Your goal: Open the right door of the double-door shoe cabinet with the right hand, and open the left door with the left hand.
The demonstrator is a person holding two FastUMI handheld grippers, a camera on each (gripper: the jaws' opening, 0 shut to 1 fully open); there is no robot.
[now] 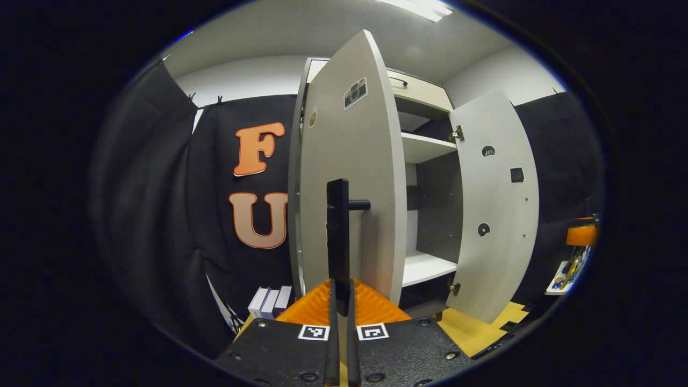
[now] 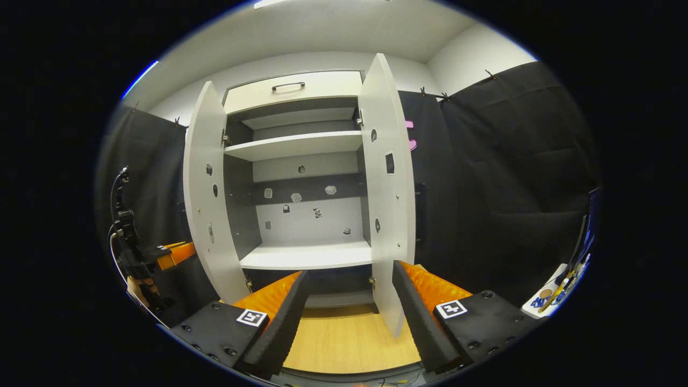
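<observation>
Both doors of the shoe cabinet (image 2: 301,161) stand swung outward, exposing pale shelves and a dark interior.

Left gripper view: the left gripper (image 1: 342,317) sits directly in front of the left door (image 1: 349,177), seen nearly edge-on from its outer face. Its two fingers are drawn together with almost no gap, pinching the lower end of the door's dark vertical handle (image 1: 338,236), which rises straight above the fingertips and joins the door through a short horizontal peg. The right door (image 1: 497,215) hangs open farther off, to the right of the handle, its inner face turned toward the camera with hinges at top and bottom. Between the two doors lie a shelf (image 1: 427,146) and a lower shelf. A few small boxes (image 1: 270,302) stand low at the left, near the base of the cabinet.

Right gripper view: the right gripper (image 2: 346,301) is spread wide and holds nothing; wooden floor (image 2: 344,338) shows in the gap. The right door (image 2: 388,188) stands just beyond the right-hand finger, its lower edge appearing above and between the fingers, whether touching cannot be told. The left door (image 2: 207,193) stands open at the far side, with the left gripper (image 2: 169,255) beside it.
</observation>
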